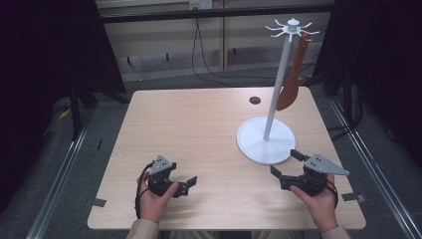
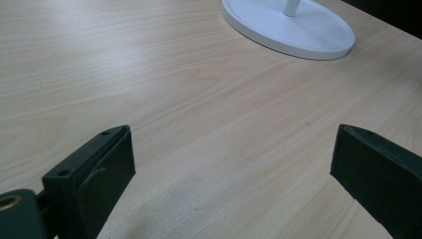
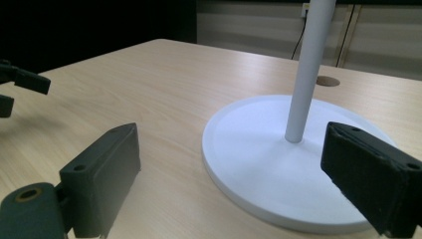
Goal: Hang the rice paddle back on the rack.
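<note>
A white stand has a round base on the right half of the table, a thin pole and a ring of hooks on top. A red-brown spatula hangs from one hook. My right gripper is open just in front of the base, with nothing between its jaws. In the right gripper view the base and pole lie close ahead of that gripper. My left gripper is open and empty low over the wood at front left, pointing right toward the base.
The light wooden table has a small dark round hole near its far edge. Bare wood spreads between the two grippers and across the left half. Dark curtains and metal rails flank the table, and cables hang behind it.
</note>
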### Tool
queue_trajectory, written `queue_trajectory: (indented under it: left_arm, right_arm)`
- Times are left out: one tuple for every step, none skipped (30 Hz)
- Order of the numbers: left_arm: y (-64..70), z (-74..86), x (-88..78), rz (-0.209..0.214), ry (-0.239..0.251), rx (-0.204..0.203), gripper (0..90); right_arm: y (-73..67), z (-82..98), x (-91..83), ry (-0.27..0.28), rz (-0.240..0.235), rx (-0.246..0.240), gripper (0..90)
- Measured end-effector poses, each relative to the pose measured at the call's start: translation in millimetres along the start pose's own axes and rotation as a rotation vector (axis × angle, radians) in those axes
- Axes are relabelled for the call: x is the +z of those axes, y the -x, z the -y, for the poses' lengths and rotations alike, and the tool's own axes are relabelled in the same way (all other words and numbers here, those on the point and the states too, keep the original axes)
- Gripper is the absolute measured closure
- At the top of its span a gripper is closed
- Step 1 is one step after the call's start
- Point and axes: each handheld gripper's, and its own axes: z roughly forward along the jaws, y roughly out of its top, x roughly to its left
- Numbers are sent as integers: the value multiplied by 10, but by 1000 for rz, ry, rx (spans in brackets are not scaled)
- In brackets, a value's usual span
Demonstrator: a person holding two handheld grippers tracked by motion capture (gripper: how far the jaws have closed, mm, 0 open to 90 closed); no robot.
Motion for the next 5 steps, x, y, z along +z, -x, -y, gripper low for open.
queue_trajectory:
  left_arm:
    - [0, -2, 2, 2, 1, -1, 37]
    - [-1, -3, 4, 4, 1, -1, 37]
    - [-1, -3, 4, 4, 1, -1, 37]
    - [-2, -5, 7, 4, 0, 1, 37]
    - [0, -8, 13, 3, 1, 1, 37]
  right_arm:
    - [-8, 18, 3, -11, -2, -2, 84]
    - [-12, 27, 7, -14, -1, -3, 85]
    - [-12, 27, 7, -14, -1, -3, 85]
    - [-14, 40, 10, -21, 1, -12, 87]
    - [-19, 54, 14, -28, -2, -18, 94]
